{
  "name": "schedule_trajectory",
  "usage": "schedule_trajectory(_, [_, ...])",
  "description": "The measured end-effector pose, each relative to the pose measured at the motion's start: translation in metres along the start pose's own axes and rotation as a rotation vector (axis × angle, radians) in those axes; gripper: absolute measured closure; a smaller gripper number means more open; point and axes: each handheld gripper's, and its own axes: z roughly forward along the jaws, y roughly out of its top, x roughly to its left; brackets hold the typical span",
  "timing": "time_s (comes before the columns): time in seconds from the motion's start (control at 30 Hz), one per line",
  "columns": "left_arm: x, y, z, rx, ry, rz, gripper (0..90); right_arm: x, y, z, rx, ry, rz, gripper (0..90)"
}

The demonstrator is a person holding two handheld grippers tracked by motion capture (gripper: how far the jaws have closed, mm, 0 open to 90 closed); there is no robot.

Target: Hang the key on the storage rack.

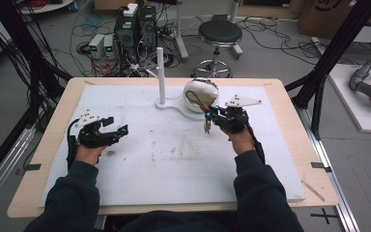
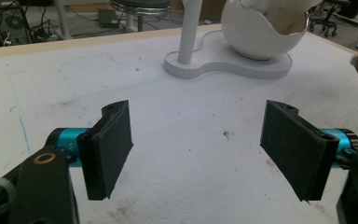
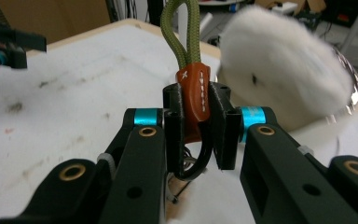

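The right claw (image 3: 196,135) gripped a keychain's brown leather tab (image 3: 196,100) beside the white bowl (image 1: 200,94). The left claw (image 2: 200,149) hung open over the tabletop (image 1: 174,154). Likely next: hanging its olive cord loop (image 3: 182,32) on the post (image 1: 161,75), needing careful alignment.

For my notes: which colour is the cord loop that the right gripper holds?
Olive green; the cord loop rises from a brown leather tab. The right gripper view shows it best.

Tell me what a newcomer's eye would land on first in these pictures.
First, the right hand-held gripper, right of the table's middle, shut on a brown leather tab with an olive cord loop above it. Just behind it sits a white egg-shaped shell on a white base with an upright post, at the far middle of the white mat. The left hand-held gripper hangs open over bare mat.
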Motion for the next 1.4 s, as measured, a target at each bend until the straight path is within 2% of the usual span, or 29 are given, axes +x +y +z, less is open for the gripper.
schedule_trajectory(0.07, [0.000,0.000,0.000,-0.001,-0.002,0.000,24.6,0.006,0.016,0.013,-0.006,0.002,-0.020,78.3])
schedule_trajectory(0.13, [0.001,0.000,0.000,-0.001,0.000,0.000,24.6,0.008,0.020,0.017,-0.009,0.001,-0.022,78.4])
schedule_trajectory(0.17, [0.001,0.000,0.000,-0.003,0.000,-0.004,24.6,0.012,0.031,0.027,-0.018,-0.003,-0.030,78.4])
schedule_trajectory(0.23, [0.001,0.000,0.000,-0.008,-0.002,-0.007,24.6,0.013,0.035,0.032,-0.021,-0.003,-0.033,78.4])
schedule_trajectory(0.27, [0.001,0.000,0.000,-0.008,-0.002,-0.008,24.6,0.016,0.043,0.040,-0.036,-0.007,-0.030,78.5])
schedule_trajectory(0.37, [0.001,0.000,0.000,-0.007,-0.005,-0.007,24.6,0.019,0.051,0.048,-0.046,-0.014,-0.032,78.5])
schedule_trajectory(0.4, [0.001,0.000,0.000,-0.008,-0.006,-0.006,24.6,0.023,0.057,0.055,-0.065,-0.019,-0.034,78.5])
schedule_trajectory(0.6, [0.002,0.000,-0.001,-0.010,-0.009,-0.011,24.6,0.030,0.069,0.071,-0.090,-0.013,-0.040,78.5])
schedule_trajectory(0.7, [0.002,0.000,-0.001,-0.008,-0.006,-0.010,24.6,0.033,0.076,0.081,-0.092,-0.010,-0.032,78.4])
schedule_trajectory(0.73, [0.002,0.000,-0.001,-0.009,-0.009,-0.012,24.6,0.035,0.080,0.087,-0.074,-0.017,-0.034,78.4])
schedule_trajectory(0.83, [0.002,-0.001,-0.002,-0.009,-0.009,-0.013,24.6,0.037,0.082,0.094,-0.073,-0.029,-0.043,78.4])
schedule_trajectory(1.07, [0.003,-0.001,-0.002,-0.008,-0.010,-0.014,24.6,0.034,0.077,0.115,0.002,-0.110,-0.024,78.3])
schedule_trajectory(1.23, [0.003,-0.001,-0.002,-0.008,-0.011,-0.016,24.7,0.034,0.072,0.118,0.023,-0.111,-0.034,76.3])
schedule_trajectory(1.27, [0.003,-0.001,-0.002,-0.007,-0.011,-0.016,24.6,0.034,0.070,0.118,0.025,-0.097,-0.039,68.9])
schedule_trajectory(1.3, [0.003,-0.001,-0.002,-0.007,-0.011,-0.016,24.6,0.034,0.070,0.118,0.025,-0.097,-0.039,68.9])
schedule_trajectory(1.4, [0.003,-0.001,-0.002,-0.006,-0.011,-0.013,24.7,0.032,0.068,0.113,0.037,-0.099,-0.031,53.3])
